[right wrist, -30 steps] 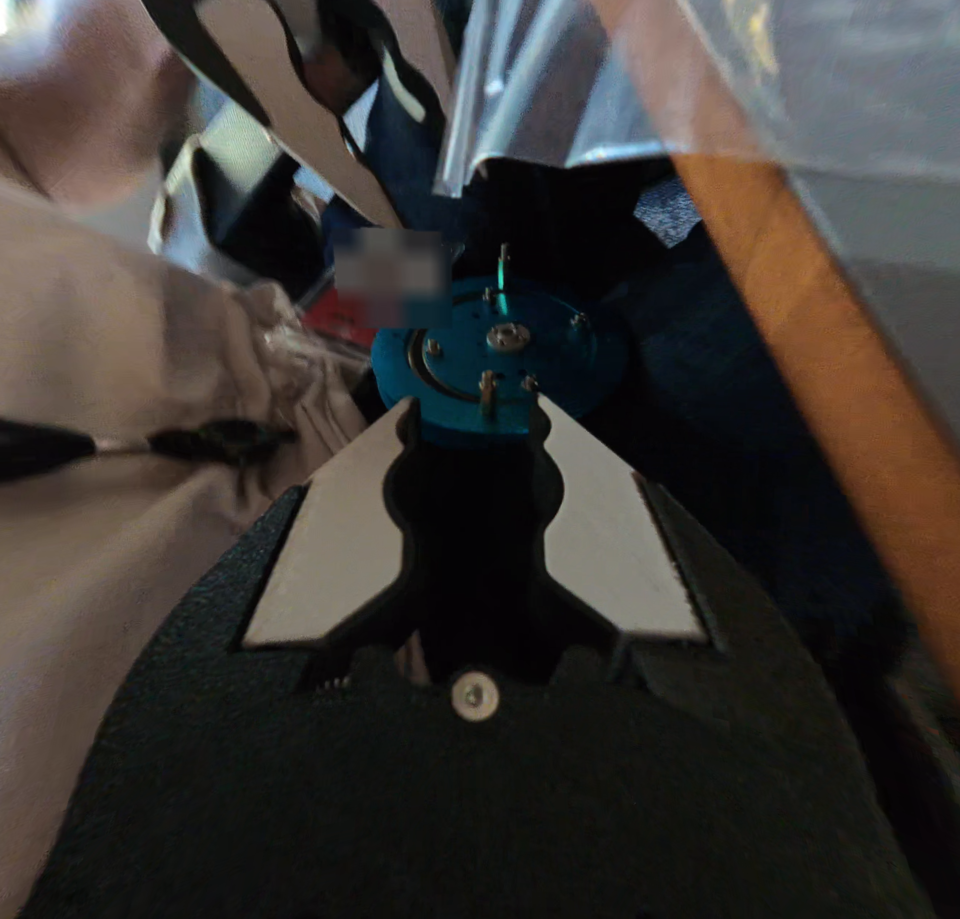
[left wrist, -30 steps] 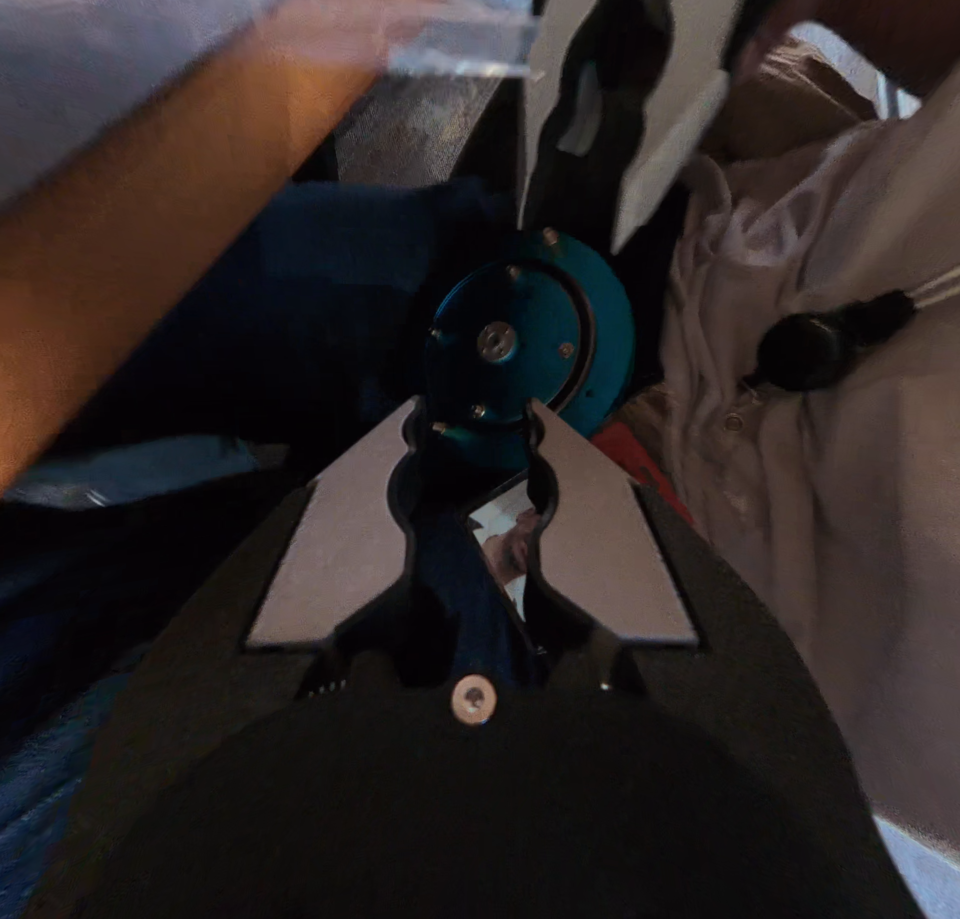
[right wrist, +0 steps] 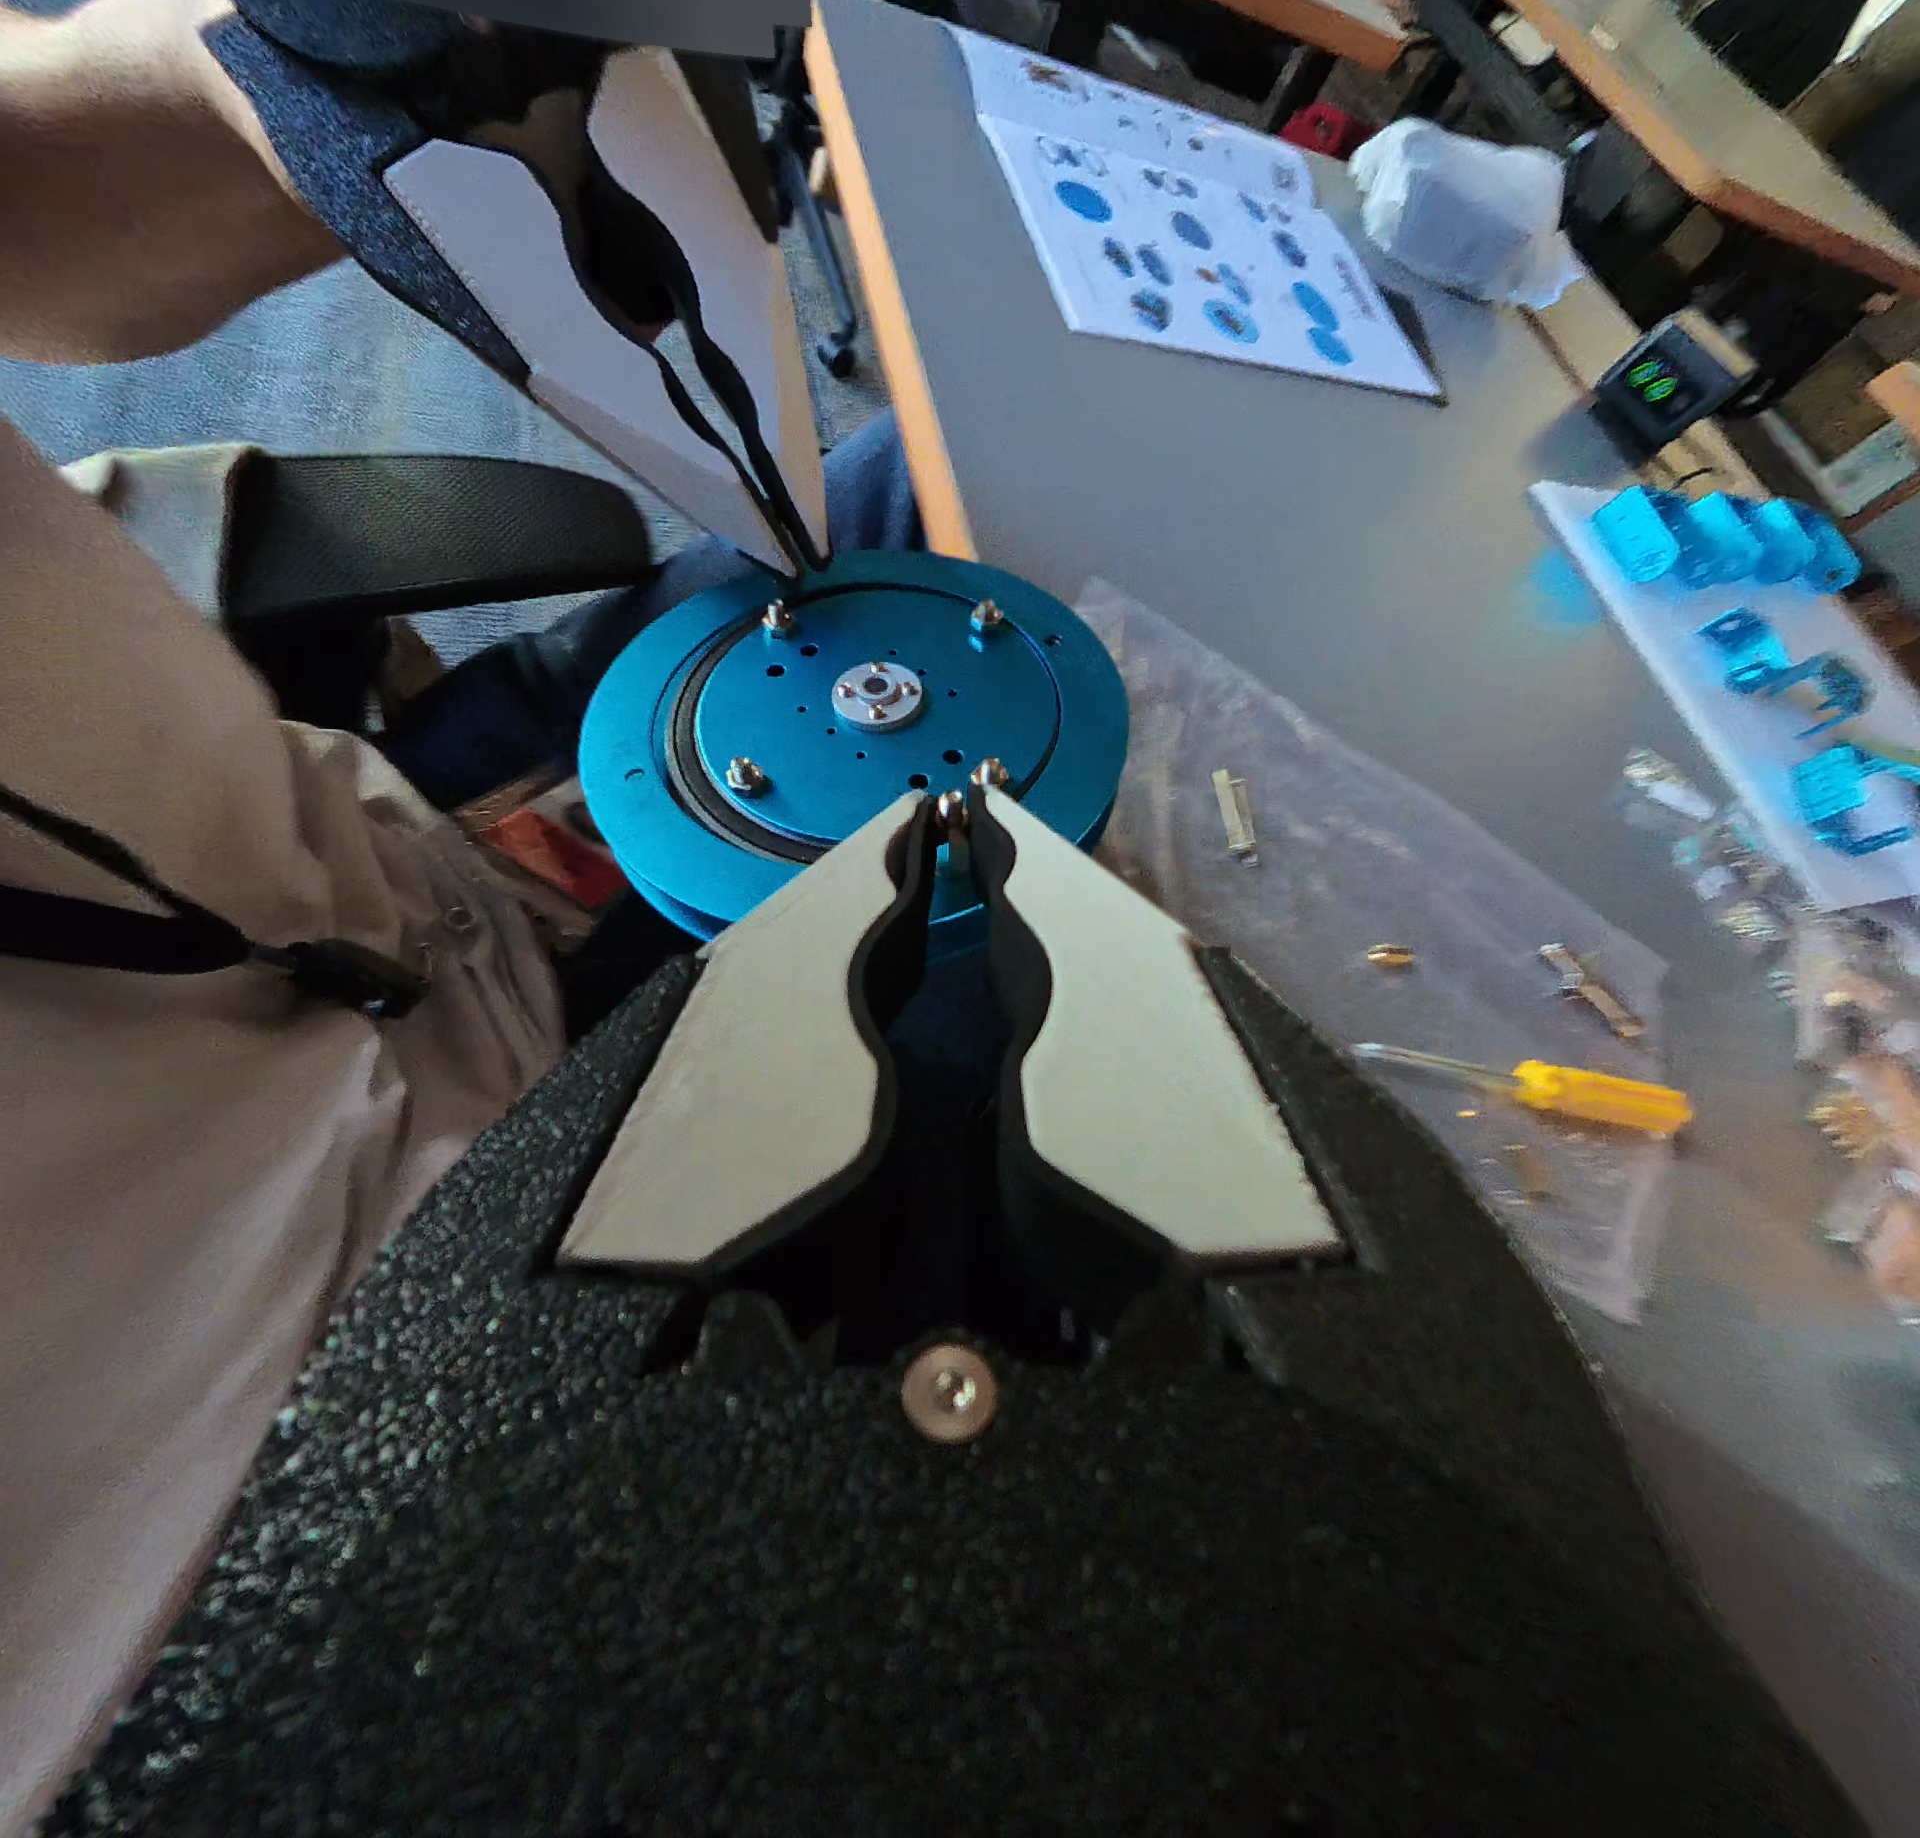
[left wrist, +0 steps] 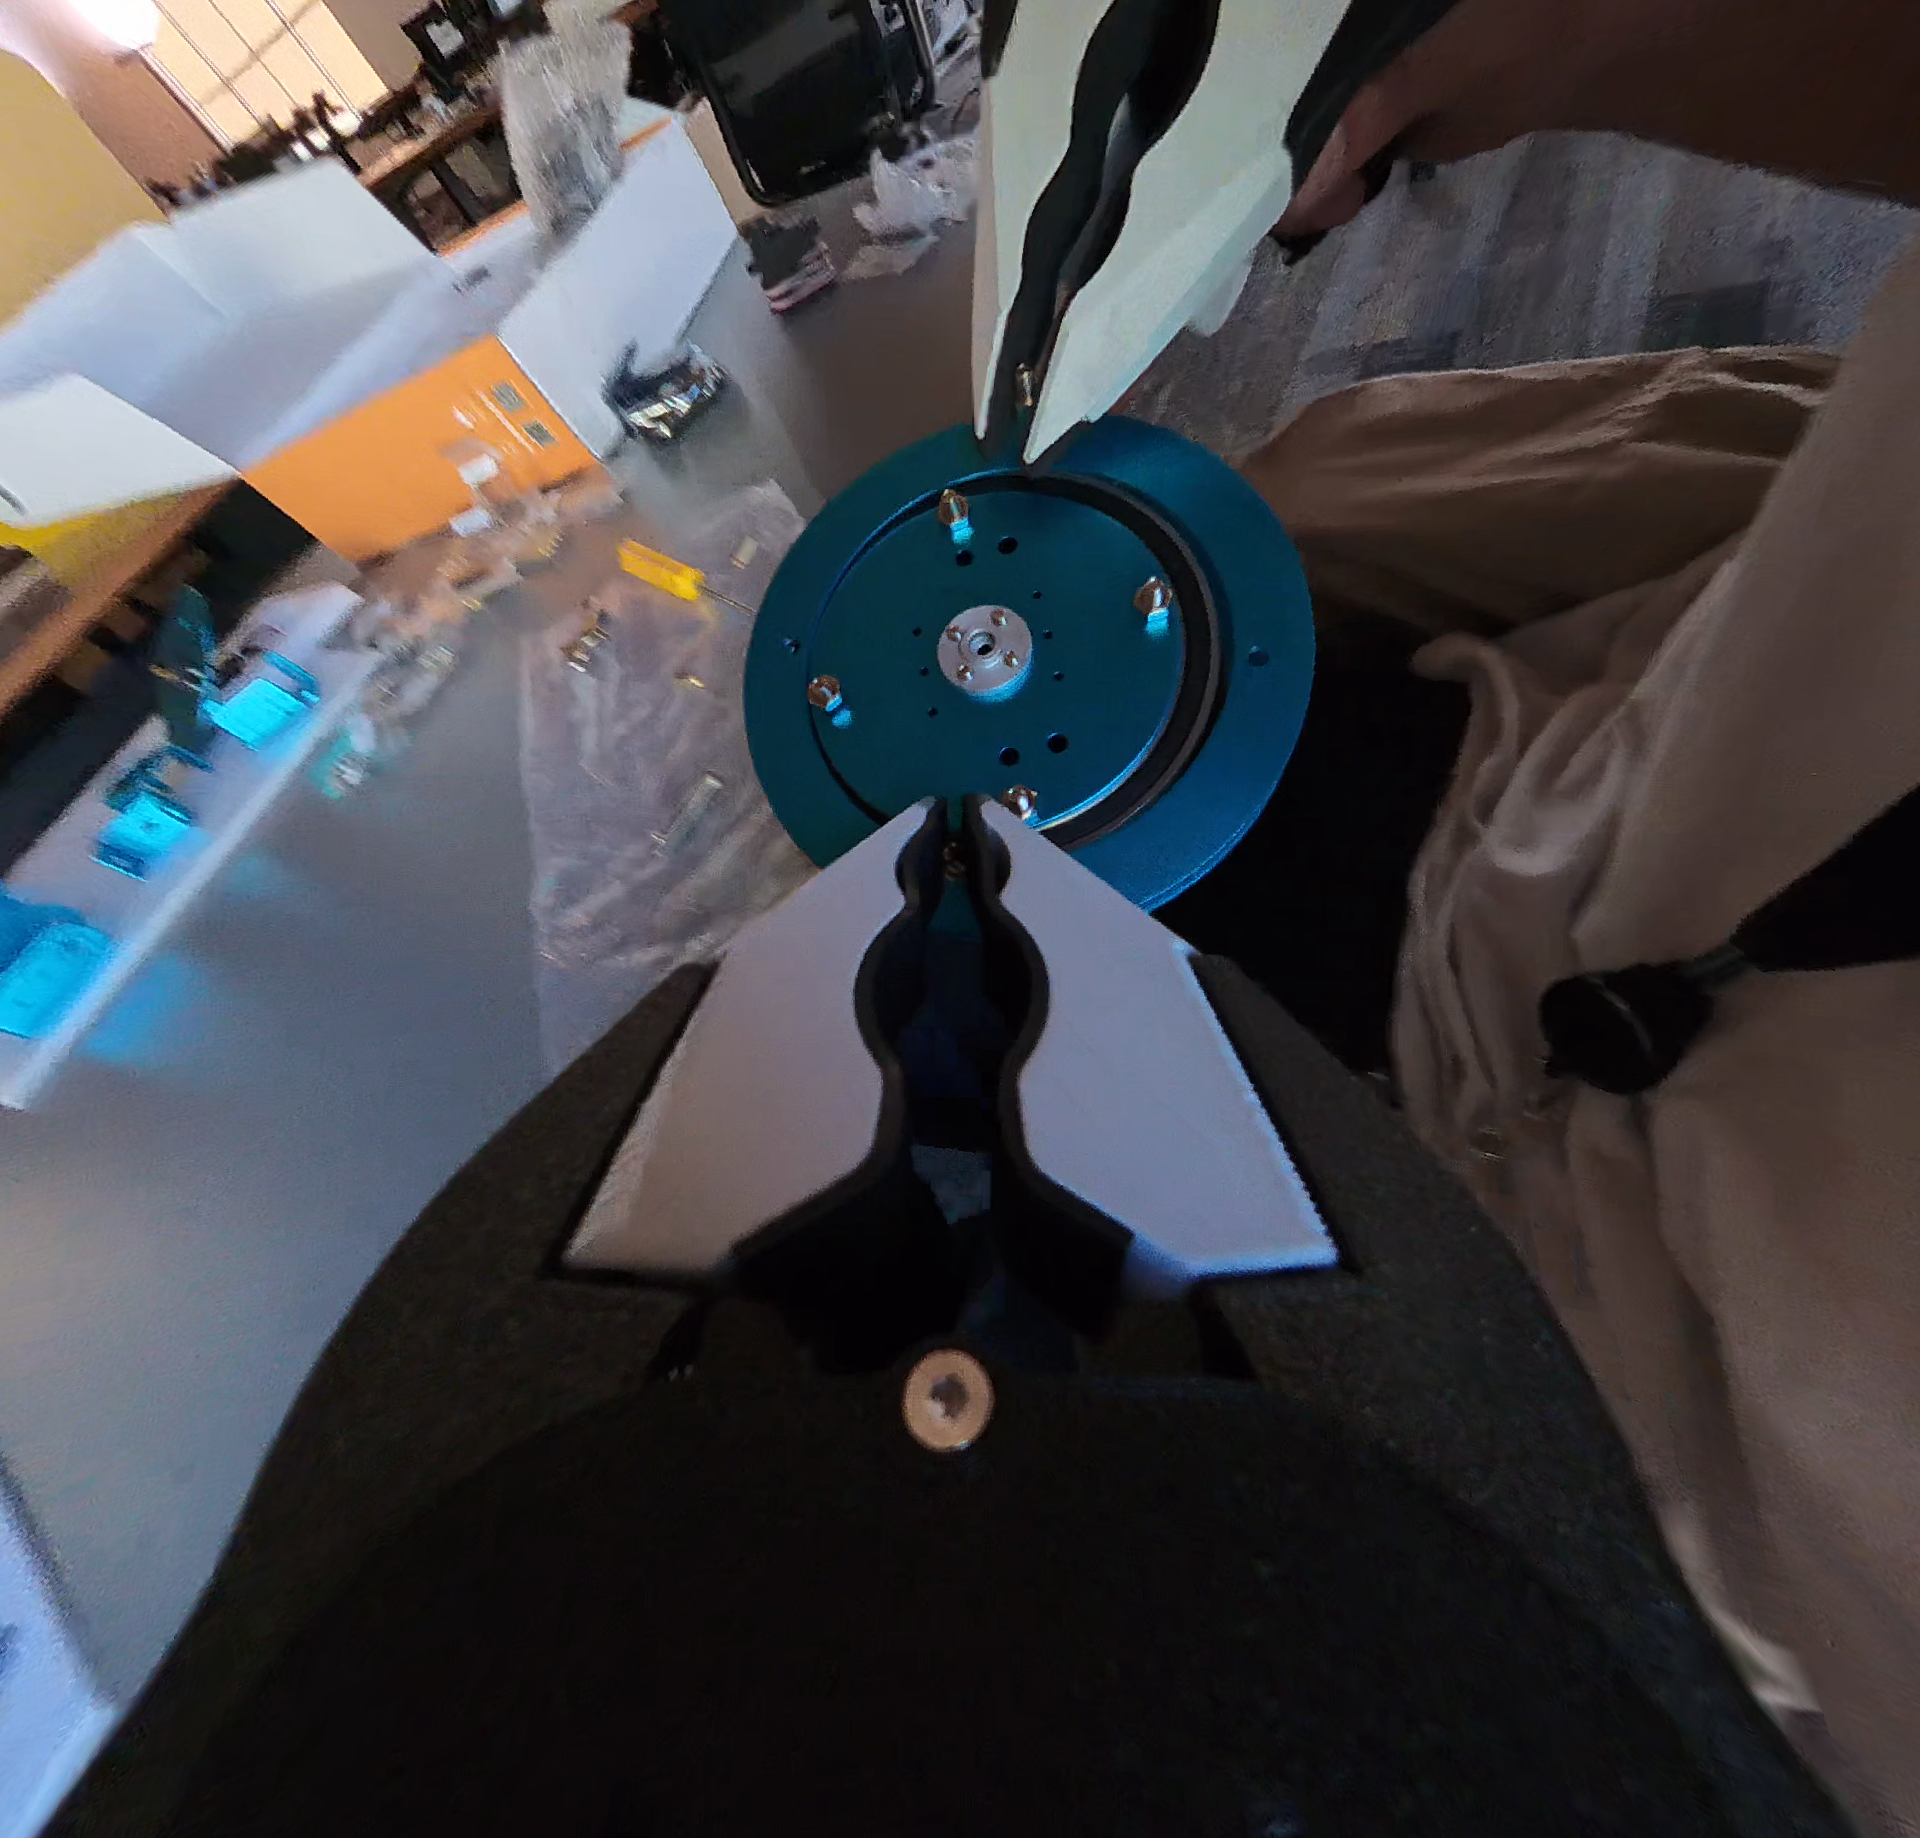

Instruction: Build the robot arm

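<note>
Tips of the left gripper (left wrist: 951, 827) are all but closed, a slit only, pinched on a small brass stud (left wrist: 951, 858) at the near rim of the blue disc (left wrist: 1091, 708). The right gripper (right wrist: 951, 812) is the same: narrow slit, nipping a small metal stud (right wrist: 951, 806) at its own near rim.

The disc lies dead ahead of both sets of tips and touches them. The grippers face each other across it on opposite rims, so neither is nearer. It is round with no long axis, and its flat face is tilted up toward both cameras. A silver hub (right wrist: 878, 695) sits at the centre, with four nuts spaced round the inner plate and a black ring between the inner plate and the outer rim.

The disc appears to hang off the table edge (right wrist: 883, 313), over the person's lap, with a beige garment (right wrist: 156, 1061) just beside it.

On the table beyond is a clear plastic bag (right wrist: 1351, 853) with loose small hardware on it, and a yellow-handled screwdriver (right wrist: 1600, 1097). Farther off are bright blue metal brackets (right wrist: 1725, 541) on a white board.

Farthest is a printed sheet (right wrist: 1195, 230) showing blue part pictures. Its text is too small and blurred to read, and no brand is readable anywhere.
</note>
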A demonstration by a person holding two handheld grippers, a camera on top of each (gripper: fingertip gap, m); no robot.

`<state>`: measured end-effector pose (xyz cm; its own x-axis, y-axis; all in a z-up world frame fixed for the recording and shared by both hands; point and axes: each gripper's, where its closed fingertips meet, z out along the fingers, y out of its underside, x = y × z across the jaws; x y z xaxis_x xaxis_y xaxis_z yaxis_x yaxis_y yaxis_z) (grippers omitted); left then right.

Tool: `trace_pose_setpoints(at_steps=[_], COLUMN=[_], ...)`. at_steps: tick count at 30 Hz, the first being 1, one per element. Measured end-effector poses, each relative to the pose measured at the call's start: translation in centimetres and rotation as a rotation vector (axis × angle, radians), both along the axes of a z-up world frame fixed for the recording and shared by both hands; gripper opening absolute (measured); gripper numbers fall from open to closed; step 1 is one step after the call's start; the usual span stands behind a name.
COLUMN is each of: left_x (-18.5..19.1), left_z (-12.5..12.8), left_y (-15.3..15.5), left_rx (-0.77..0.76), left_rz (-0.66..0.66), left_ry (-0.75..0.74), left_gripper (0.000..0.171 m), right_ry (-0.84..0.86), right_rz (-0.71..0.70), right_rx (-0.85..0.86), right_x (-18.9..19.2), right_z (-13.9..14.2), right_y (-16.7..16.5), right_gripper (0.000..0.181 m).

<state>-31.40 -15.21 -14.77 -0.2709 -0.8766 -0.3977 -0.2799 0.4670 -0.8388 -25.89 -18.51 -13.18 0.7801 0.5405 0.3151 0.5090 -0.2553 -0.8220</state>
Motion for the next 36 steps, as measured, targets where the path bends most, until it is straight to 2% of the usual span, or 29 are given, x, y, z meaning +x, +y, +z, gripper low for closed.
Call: trace_pose_setpoints(at_steps=[2,4,8,10,11,13,15,18,24,27,36], left_x=[2.0,4.5,9.3,11.2,12.0,13.0,13.7,14.8,15.7,15.4,14.2], left_z=[1.3,1.4,0.4,0.1,0.3,0.9,1.0,-0.4,-2.5,-2.7,-2.7], left_y=[2.3,5.5,11.3,13.5,14.4,15.4,16.0,16.6,16.5,15.9,14.3], left_rx=[0.076,0.131,0.163,0.226,0.274,0.383,0.473,0.529,0.655,0.741,0.762], left_rz=[0.035,0.076,0.132,0.164,0.185,0.218,0.236,0.247,0.247,0.237,0.198], left_ry=[-0.016,-0.014,-0.003,-0.016,-0.044,-0.107,-0.166,-0.188,-0.198,-0.219,-0.266], left_gripper=[0.001,0.001,0.001,0.001,0.001,0.001,0.001,0.001,0.001,0.001,0.001], right_ry=[-0.046,-0.065,-0.053,-0.049,-0.082,-0.278,-0.454,-0.585,-0.817,-0.902,-0.864], right_rz=[-0.019,-0.042,-0.065,-0.054,-0.045,0.004,0.011,0.007,0.010,0.009,-0.001], right_rx=[0.029,0.031,0.013,0.023,0.065,0.185,0.287,0.387,0.428,0.464,0.495], right_x=[1.8,4.0,8.2,9.8,10.5,11.5,12.8,14.5,15.5,15.3,13.8], right_z=[0.7,0.6,-1.3,-2.1,-2.0,-1.8,-1.9,-2.2,-3.7,-4.1,-3.6], right_y=[1.9,4.4,9.4,11.3,12.0,13.1,14.1,15.2,15.2,14.7,12.9], right_gripper=[0.004,0.004,0.005,0.005,0.004,0.004,0.004,0.004,0.005,0.005,0.005])
